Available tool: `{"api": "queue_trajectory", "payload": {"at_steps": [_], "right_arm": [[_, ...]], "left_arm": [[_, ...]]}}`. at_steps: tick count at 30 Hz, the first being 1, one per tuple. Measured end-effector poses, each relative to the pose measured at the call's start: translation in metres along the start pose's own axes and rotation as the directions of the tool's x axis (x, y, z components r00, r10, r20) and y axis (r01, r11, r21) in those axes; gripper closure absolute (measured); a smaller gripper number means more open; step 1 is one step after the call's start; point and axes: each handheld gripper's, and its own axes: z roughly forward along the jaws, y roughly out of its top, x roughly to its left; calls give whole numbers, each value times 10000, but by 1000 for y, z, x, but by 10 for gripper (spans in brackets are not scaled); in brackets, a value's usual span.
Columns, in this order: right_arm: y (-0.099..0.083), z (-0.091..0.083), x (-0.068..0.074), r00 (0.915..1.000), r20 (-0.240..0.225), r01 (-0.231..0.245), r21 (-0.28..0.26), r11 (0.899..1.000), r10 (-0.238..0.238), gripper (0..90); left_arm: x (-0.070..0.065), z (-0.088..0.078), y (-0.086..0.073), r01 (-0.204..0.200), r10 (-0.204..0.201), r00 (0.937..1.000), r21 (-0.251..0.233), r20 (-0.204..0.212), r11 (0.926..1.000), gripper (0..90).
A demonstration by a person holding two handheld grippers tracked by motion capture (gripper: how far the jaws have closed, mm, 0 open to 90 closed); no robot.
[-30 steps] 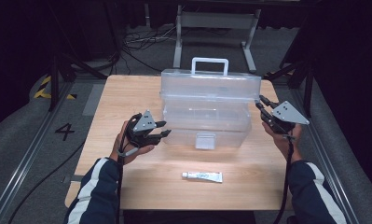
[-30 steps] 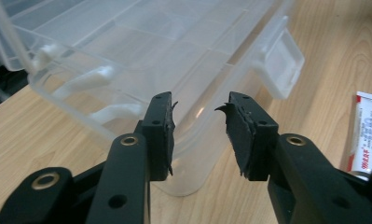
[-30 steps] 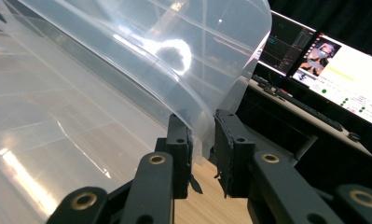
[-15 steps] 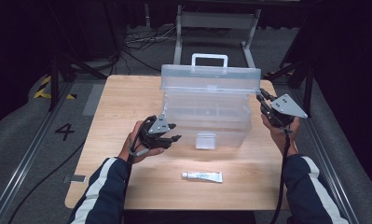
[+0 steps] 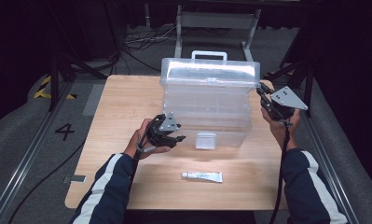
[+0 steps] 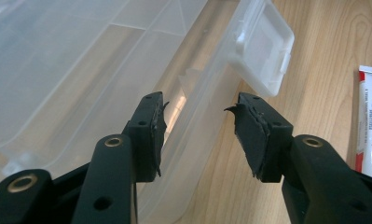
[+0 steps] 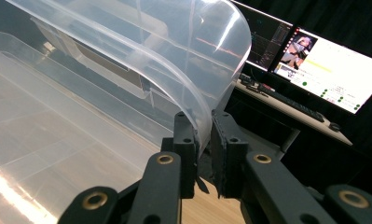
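Clear plastic is most of what sits before me — a big storage box [image 5: 207, 109] standing on the wooden table [image 5: 118, 107], toward its far side, a white handle on its lid [image 5: 210, 70]. My right gripper [image 5: 264, 95] is clamped on the lid's right edge; in the right gripper view the thin curved rim [image 7: 207, 116] is pinched between the jaws. The lid stands lifted off the base, so I judge the step in hand to be opening the box.

My left gripper [image 5: 176, 138] hovers at the near left of the box, just beside its front wall. Its jaws have just been opening and stand apart with nothing between them; in the left gripper view the unlatched front clasp [image 6: 262, 49] hangs loose beyond them.

Next, I think, the right hand must carry the lid on back without the rim slipping out, while the left steadies the base.

A small white tube [image 5: 202, 176] lies near me on the table — its red-and-blue print is too small to read. A "4" [image 5: 65, 131] is marked on the floor at left.
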Motion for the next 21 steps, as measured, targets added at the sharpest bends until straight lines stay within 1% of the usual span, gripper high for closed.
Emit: {"api": "queue_trajectory", "payload": {"at_steps": [1, 3, 6, 8, 9, 10, 11, 12, 13, 15, 18, 19, 21], "right_arm": [[0, 0, 0, 10000, 0, 0, 0, 10000, 0, 814], [2, 1, -1, 10000, 15, 25, 5, 10000, -25, 815], [3, 1, -1, 10000, 31, 14, 16, 10000, -14, 817], [4, 2, -1, 10000, 51, -11, 3, 10000, 11, 818], [4, 2, 0, 10000, 84, -28, -33, 10000, 28, 820], [4, 2, 1, 9999, 164, -44, -126, 9999, 46, 822], [4, 2, 2, 9998, 190, -55, -189, 9998, 59, 823], [5, 2, 3, 9998, 189, -54, -192, 9998, 58, 825], [5, 2, 3, 9998, 180, -53, -193, 9998, 56, 826], [6, 2, 3, 9999, 146, -54, -179, 9998, 57, 826], [7, 3, 2, 9999, 123, -50, -141, 9999, 52, 827], [7, 4, 2, 9999, 87, -53, -154, 9999, 55, 828], [8, 4, 4, 10000, 64, -26, -160, 9999, 27, 828]], "left_arm": [[0, 0, 0, 0, 0, 10000, 0, 0, 10000, 536], [-2, 5, 4, -108, 110, 9999, 155, -101, 9998, 542], [-3, 9, 8, -241, 253, 9993, 419, -269, 9988, 576], [-3, 12, 9, -170, 193, 9990, 551, -404, 9983, 598], [-3, 14, 9, -201, 229, 9988, 640, -439, 9977, 617], [-3, 15, 9, -172, 203, 9990, 778, -403, 9968, 629], [-3, 18, 9, -314, 353, 9988, 1088, -347, 9936, 664], [-4, 20, 8, -408, 444, 9986, 1201, -277, 9919, 676], [-4, 20, 8, -409, 437, 9988, 1173, -222, 9923, 668], [-2, 18, 8, -361, 373, 9993, 1103, -90, 9932, 686], [-2, 15, 7, -391, 392, 9992, 1103, 8, 9931, 701], [-1, 14, 7, -414, 410, 9991, 1170, 64, 9923, 706], [-2, 13, 6, -509, 495, 9987, 1196, 144, 9915, 712]]}}
